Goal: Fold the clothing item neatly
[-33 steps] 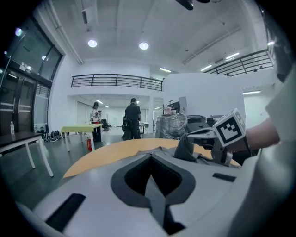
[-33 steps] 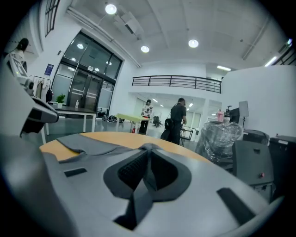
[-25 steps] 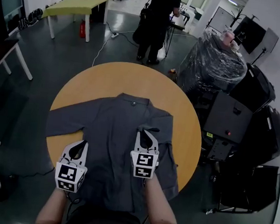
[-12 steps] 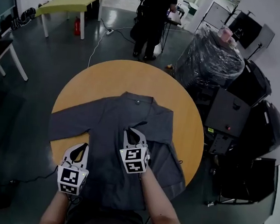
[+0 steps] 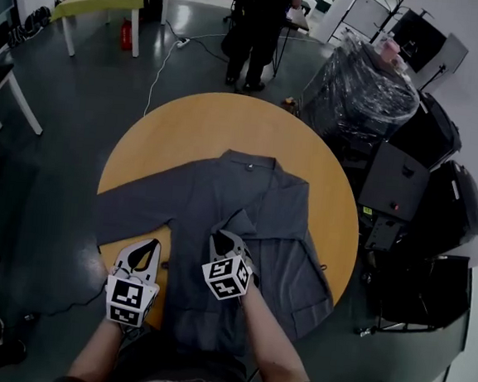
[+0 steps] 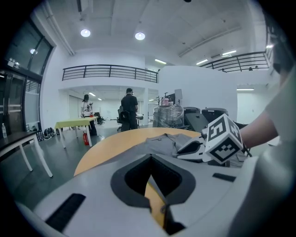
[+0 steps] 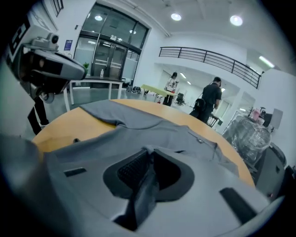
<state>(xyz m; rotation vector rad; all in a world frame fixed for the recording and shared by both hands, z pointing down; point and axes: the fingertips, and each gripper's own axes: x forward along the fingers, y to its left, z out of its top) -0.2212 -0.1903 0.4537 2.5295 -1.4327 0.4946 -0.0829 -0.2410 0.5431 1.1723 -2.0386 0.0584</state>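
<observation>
While the right hand-held gripper (image 5: 223,241) pinches a shirt (image 5: 213,200) fold, I judge folding under way; left hand-held gripper (image 5: 144,252) closed, empty, beside it. Next: lay fold flat.

I see 1 dark grey long-sleeved shirt (image 5: 195,215) spread on the round wooden table (image 5: 203,125); its collar lies at the far side and its hem hangs over the near edge; 1 sleeve stretches flat to the left; the right side drapes toward the near right rim; a raised ridge of cloth mid-body sits pinched in the right gripper (image 5: 222,239).
</observation>
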